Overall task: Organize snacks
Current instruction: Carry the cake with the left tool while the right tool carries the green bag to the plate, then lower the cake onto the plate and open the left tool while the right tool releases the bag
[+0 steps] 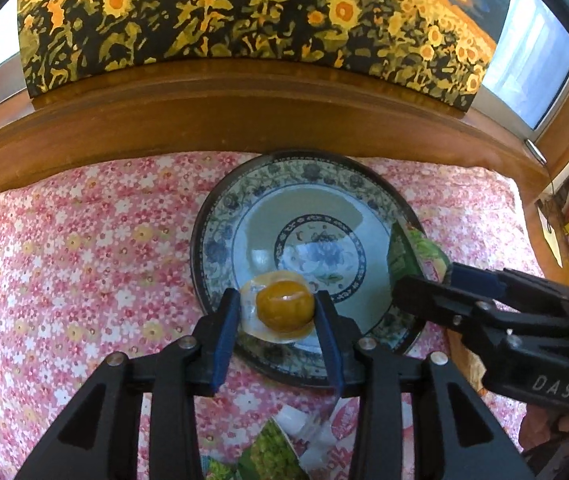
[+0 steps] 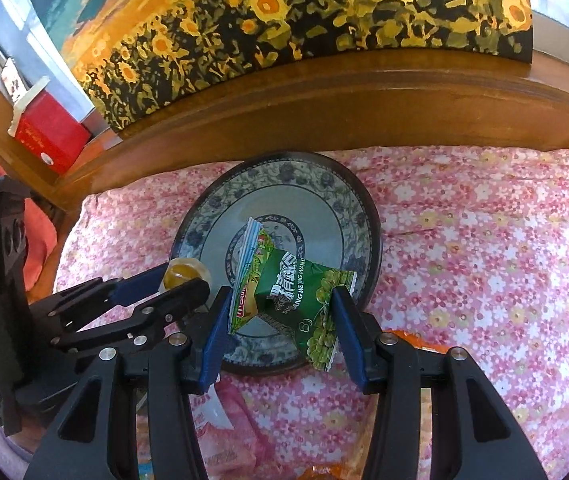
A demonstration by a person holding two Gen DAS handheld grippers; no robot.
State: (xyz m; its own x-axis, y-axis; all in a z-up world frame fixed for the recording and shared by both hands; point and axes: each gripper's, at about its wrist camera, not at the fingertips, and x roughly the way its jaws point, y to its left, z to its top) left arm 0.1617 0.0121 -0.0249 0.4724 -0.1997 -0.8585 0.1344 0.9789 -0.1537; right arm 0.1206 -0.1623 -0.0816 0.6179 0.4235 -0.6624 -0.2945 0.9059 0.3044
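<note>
Presently, both grippers are positioned over the near rim of the patterned plate (image 1: 220, 216), which rests on the pink floral cloth (image 1: 64, 248) just in front of the wooden ledge (image 1: 244, 120).

Left gripper (image 1: 278, 312): a clear-wrapped amber jelly snack (image 1: 282, 310) is carried between the blue pads. The jaws stand partly apart, and the right pad is seen against the snack's side; whether the left pad bears on the wrapper or only lies beside it cannot be told with certainty. The snack is held over the plate's near-left inner slope, not yet on its floor.

Right gripper (image 2: 282, 316): a green snack packet (image 2: 296, 292) is clamped between the pads, jaws about half open. Its long axis runs crosswise between the fingers, one corner drooping toward the near rim. It hangs above the plate's near half.

The deciding relation is judged to be vertical: both snacks are already inside the rim's outline, so lowering and release, not further travel, are called for. The two grippers are close together, the left one's fingers just beside the right one's; contact is a risk if both descend together.

Plate contents: none observed. Further packets (image 1: 272, 452) are seen on the cloth nearer the cameras, outside the plate.
</note>
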